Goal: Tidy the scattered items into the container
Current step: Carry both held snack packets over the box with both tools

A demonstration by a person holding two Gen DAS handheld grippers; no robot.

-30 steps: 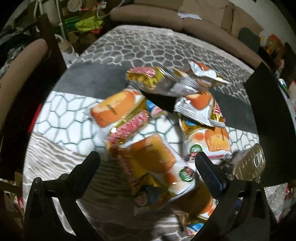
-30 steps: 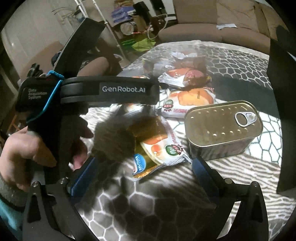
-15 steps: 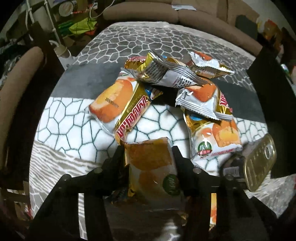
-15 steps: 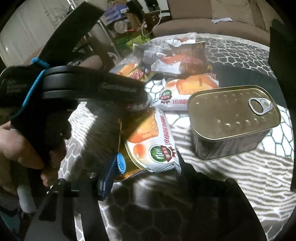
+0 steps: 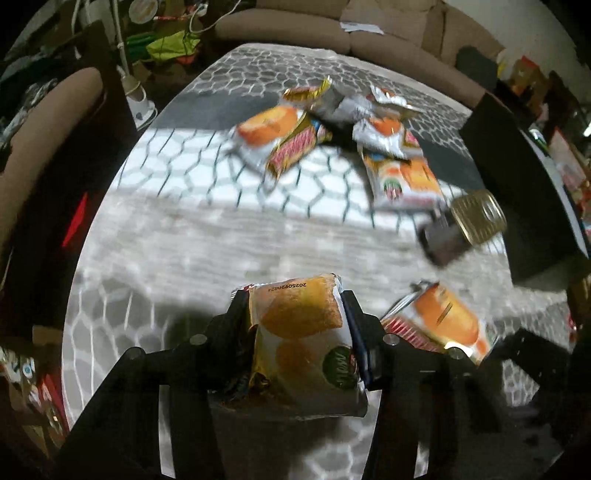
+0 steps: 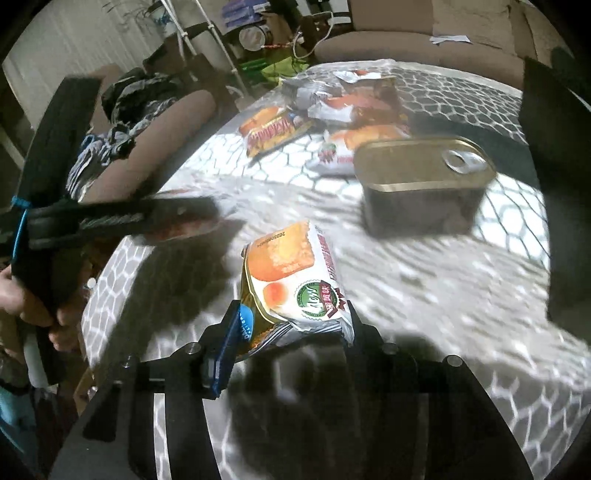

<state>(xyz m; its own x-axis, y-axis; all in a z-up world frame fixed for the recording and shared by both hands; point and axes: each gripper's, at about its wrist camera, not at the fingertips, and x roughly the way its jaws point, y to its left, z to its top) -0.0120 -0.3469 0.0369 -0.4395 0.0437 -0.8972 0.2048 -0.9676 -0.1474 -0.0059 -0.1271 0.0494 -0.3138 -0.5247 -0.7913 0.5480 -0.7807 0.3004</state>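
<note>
Gripping one snack packet (image 5: pixel 306 339) between its pads, the left gripper (image 5: pixel 295 310) hangs above the patterned tablecloth (image 5: pixel 207 236). Right gripper (image 6: pixel 291 321), jaws closing, pinches another packet (image 6: pixel 291 273). A tin can (image 6: pixel 421 177) stands beyond, near remaining packets (image 6: pixel 273 129).

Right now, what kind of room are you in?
It looks like a living room in a home. A long brown fabric sofa runs behind the table with the grey-and-white honeycomb cloth, and orange-and-white snack packets lie scattered on it beside a gold rectangular tin can.
</note>
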